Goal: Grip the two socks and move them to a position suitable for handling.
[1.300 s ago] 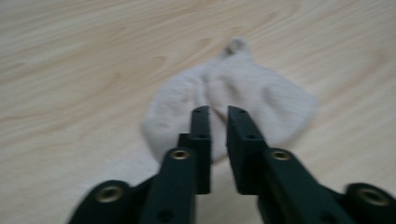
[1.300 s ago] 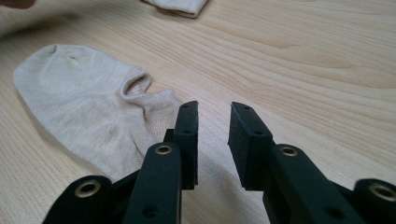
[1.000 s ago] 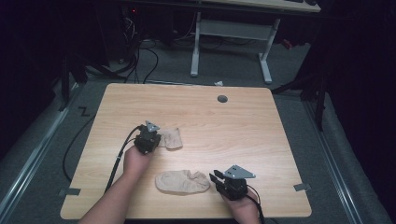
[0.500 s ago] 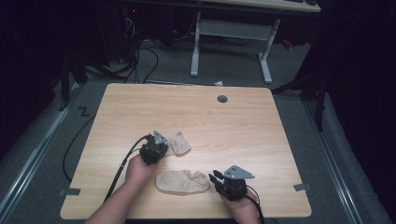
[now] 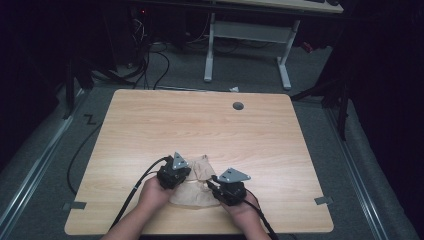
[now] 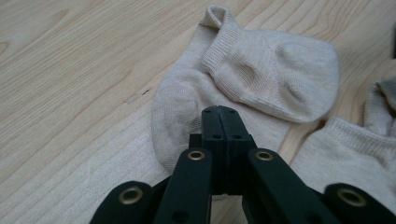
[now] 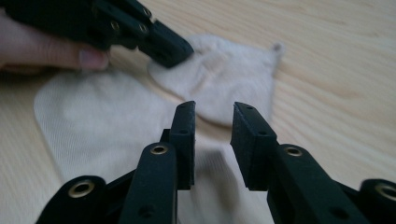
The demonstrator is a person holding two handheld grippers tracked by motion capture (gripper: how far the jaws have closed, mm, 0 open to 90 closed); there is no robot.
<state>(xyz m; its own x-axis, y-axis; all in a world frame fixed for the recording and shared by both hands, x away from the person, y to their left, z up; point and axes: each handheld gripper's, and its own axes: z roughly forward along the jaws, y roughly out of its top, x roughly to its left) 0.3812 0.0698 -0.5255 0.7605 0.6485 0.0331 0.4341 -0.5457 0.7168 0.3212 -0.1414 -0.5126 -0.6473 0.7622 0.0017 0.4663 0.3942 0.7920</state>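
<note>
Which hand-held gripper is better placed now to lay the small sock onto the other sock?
Left. The left hand-held gripper is shut on the folded sock, right beside the flat sock. The right hand-held gripper is open with nothing between its jaws.

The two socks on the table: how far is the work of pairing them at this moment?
Done: the small sock already lies partly over the larger sock near the table's front edge. In hand: the left gripper is shut on the small sock's edge; the right gripper has just been opening above the larger sock, pads pressing nothing. Left: probably aligning the two socks.
</note>
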